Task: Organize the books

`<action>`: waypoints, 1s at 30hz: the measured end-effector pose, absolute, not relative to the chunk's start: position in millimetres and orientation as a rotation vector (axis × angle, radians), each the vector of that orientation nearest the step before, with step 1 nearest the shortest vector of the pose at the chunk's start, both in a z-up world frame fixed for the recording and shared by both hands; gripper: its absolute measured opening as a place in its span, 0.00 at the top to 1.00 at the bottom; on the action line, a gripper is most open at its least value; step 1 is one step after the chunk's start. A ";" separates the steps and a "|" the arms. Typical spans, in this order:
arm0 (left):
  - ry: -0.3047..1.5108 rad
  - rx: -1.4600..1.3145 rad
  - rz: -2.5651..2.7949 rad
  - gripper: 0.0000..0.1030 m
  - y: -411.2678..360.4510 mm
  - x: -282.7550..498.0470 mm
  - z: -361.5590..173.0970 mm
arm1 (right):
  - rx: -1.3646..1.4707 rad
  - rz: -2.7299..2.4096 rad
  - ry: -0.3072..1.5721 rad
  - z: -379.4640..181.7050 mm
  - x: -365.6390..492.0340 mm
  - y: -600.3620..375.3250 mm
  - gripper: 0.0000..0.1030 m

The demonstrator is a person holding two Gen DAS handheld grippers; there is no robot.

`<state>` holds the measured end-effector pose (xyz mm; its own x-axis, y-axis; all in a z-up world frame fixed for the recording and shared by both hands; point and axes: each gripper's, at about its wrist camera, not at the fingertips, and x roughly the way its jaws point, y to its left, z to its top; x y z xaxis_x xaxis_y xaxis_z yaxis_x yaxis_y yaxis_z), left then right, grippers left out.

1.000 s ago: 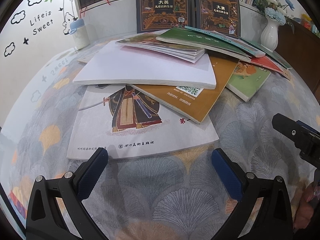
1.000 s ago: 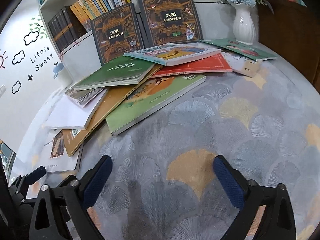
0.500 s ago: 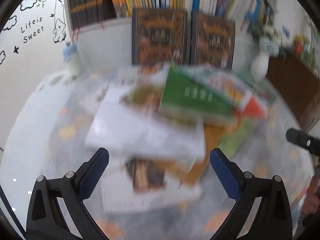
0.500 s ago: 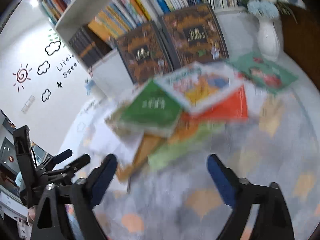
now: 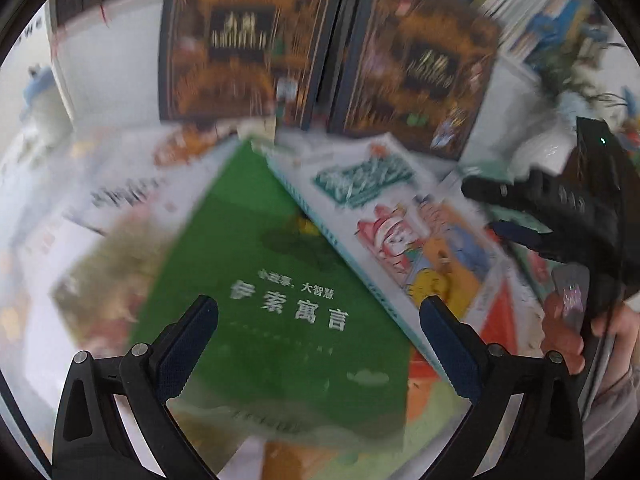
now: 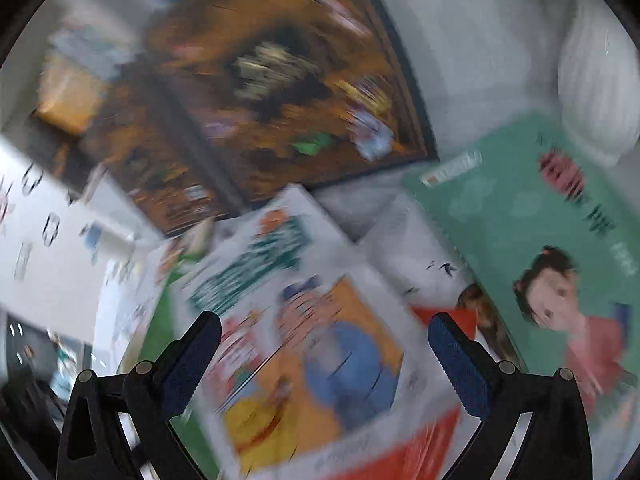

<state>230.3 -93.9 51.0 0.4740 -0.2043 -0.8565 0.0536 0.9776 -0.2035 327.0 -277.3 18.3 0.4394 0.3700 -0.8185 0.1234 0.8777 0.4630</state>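
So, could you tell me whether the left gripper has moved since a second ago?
Yes. The left gripper has advanced toward the upright brown books; it now hovers over the green book, no longer over bare tablecloth.

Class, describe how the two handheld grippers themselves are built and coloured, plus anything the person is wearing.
Each gripper, left and right, has a black frame with silver screws and two fingers faced with dark blue ribbed pads. On the right gripper's body a small green light glows. A pale sleeve shows.

Both grippers have swung in over the book pile: the left gripper above the green book, the right gripper, jaws opening, above the cartoon-cover book.
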 end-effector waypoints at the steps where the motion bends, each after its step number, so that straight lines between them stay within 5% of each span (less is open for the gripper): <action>1: 1.053 -0.147 -0.148 0.03 -94.7 232.0 47.3 | 0.502 0.142 1.128 9.1 335.8 -279.6 0.00; 22: 1.052 -0.002 -0.343 0.04 -75.4 198.6 55.8 | 0.438 0.443 1.190 35.7 249.9 -183.4 0.00; 30: 1.095 -0.023 -0.441 0.04 -26.5 115.0 59.2 | 0.433 0.524 1.240 36.8 169.8 -141.9 0.00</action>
